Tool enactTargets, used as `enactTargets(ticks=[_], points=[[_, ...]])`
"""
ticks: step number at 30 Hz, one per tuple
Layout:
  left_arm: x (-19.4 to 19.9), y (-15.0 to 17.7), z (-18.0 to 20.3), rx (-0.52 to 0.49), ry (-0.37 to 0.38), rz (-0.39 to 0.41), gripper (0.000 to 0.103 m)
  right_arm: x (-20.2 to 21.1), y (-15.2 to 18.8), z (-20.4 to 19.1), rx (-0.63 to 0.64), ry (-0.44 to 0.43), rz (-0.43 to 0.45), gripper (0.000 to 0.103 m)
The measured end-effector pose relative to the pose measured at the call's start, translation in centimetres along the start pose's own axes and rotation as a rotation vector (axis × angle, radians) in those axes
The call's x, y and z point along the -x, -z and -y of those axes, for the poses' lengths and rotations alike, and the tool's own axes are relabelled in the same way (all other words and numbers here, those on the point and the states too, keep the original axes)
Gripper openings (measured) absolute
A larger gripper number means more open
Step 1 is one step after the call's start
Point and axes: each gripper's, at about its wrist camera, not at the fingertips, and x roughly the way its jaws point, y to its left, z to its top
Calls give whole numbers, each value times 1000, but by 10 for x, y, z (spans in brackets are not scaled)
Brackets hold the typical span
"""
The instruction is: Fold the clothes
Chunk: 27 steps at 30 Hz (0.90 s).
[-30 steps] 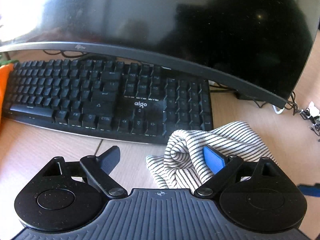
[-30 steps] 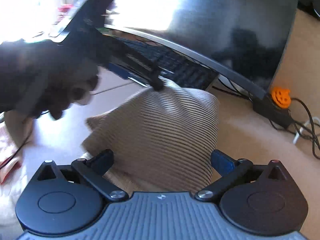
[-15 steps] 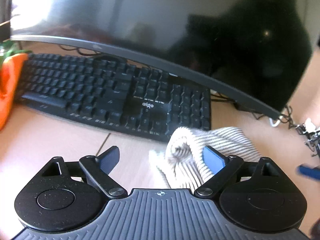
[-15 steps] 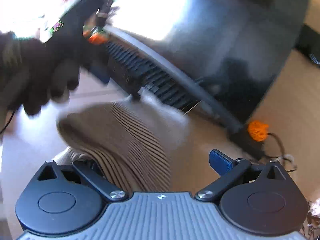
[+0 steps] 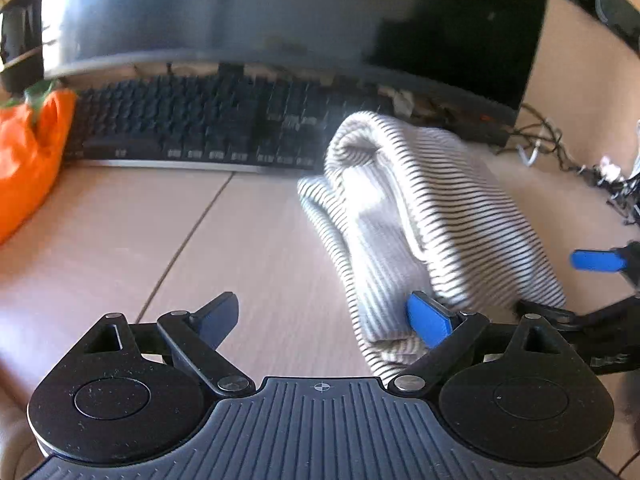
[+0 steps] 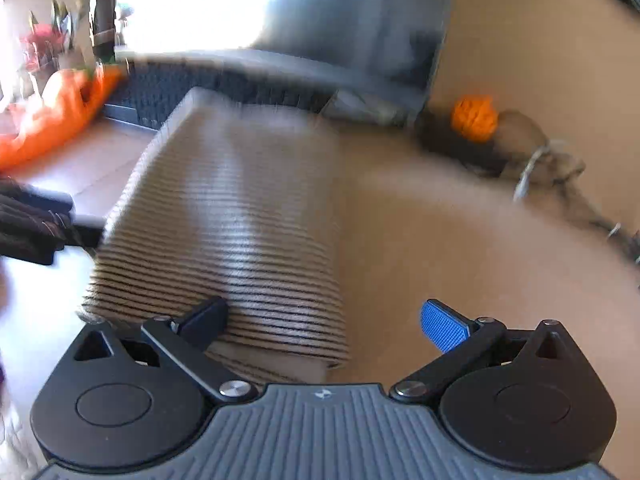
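Observation:
A grey-and-white striped garment (image 5: pixel 424 208) lies folded in a thick bundle on the wooden desk (image 5: pixel 260 248), just in front of the keyboard. My left gripper (image 5: pixel 326 316) is open; its blue fingertip (image 5: pixel 426 318) touches the bundle's near left edge, and the dark one stands over bare desk. In the right wrist view the same garment (image 6: pixel 232 220) stretches away from my right gripper (image 6: pixel 326 322), which is open, its dark fingertip (image 6: pixel 206 320) resting on the near end of the cloth. One blue finger (image 5: pixel 596 261) of the right gripper shows at the garment's right side.
A black keyboard (image 5: pixel 192 124) and a curved monitor (image 5: pixel 280 12) stand behind the garment. An orange plush carrot (image 5: pixel 28 152) lies at the left. Cables (image 5: pixel 560 152) and a small orange pumpkin (image 6: pixel 474 118) sit at the right. A dark-gloved hand (image 6: pixel 28 220) is left of the cloth.
Both grippers have drawn back from the monitor and dropped lower. The garment has come down from a raised heap to a flat folded bundle. The right gripper now sits at its near end.

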Motion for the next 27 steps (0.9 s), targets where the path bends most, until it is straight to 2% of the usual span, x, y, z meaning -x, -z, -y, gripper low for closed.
enactTargets(ticks=[3,6,9,11,14,16,18,19,27], points=[[11,9,0,3,37,31,95,6,-4,-4,-25,34,16,103],[34,21,8,-2,19,49,98,36,3,0,-67,61,76,103],[67,43,29,-18,-7,73,99,69,15,1,-110,12,119,103],[90,65,48,-24,-35,127,101,85,25,-6,-122,-12,143,103],[117,103,79,-10,-114,223,103,97,43,-8,-137,-4,167,103],[126,123,95,21,-118,228,103,106,54,-9,-146,1,183,103],[129,131,101,14,-74,210,103,115,66,-11,-156,7,199,103],[131,130,102,11,-75,206,103,119,72,-12,-161,10,207,103],[150,137,101,55,-129,238,103,152,112,-17,-193,19,265,103]])
